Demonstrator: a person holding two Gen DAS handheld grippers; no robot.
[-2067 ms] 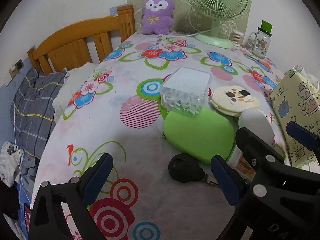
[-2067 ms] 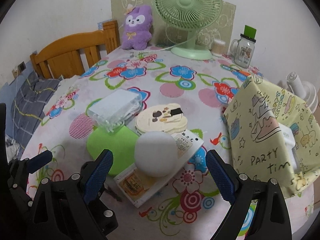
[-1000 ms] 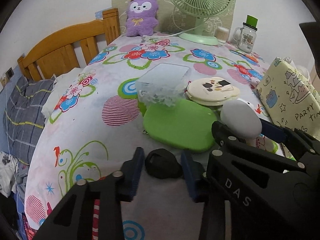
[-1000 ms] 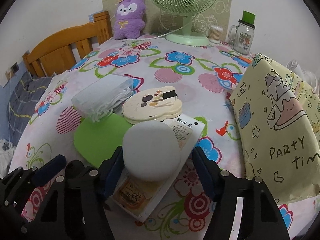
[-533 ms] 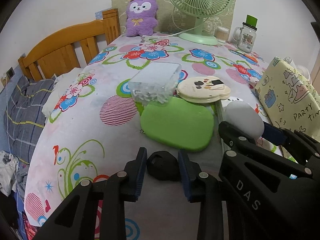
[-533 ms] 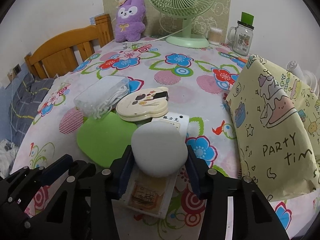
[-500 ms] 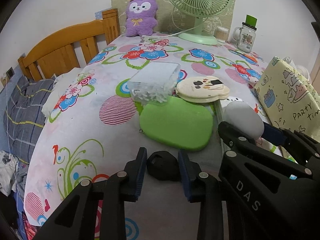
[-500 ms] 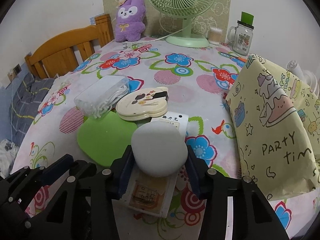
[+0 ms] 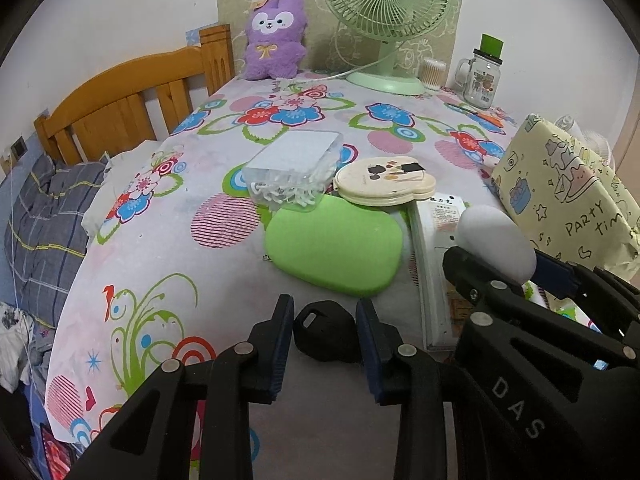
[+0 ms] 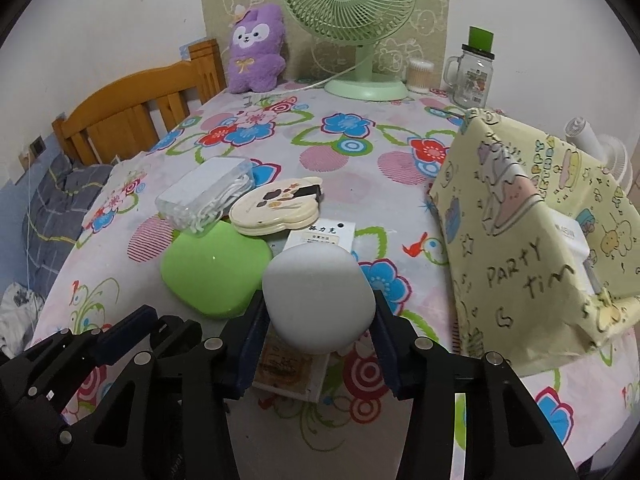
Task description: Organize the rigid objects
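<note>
my left hand-held gripper (image 9: pixel 324 334) is clamped on the black fob (image 9: pixel 325 336); my right hand-held gripper (image 10: pixel 318 334) grips the white case (image 10: pixel 318 298) above the surface (image 10: pixel 360 164).

Both wrist cameras looked steeply down and forward along their fingers (image 9: pixel 282 332), close above the counter (image 9: pixel 168 240). The right view sat just beside the left; both shared the green case (image 9: pixel 334 246) and the fan (image 10: pixel 348 4).
</note>
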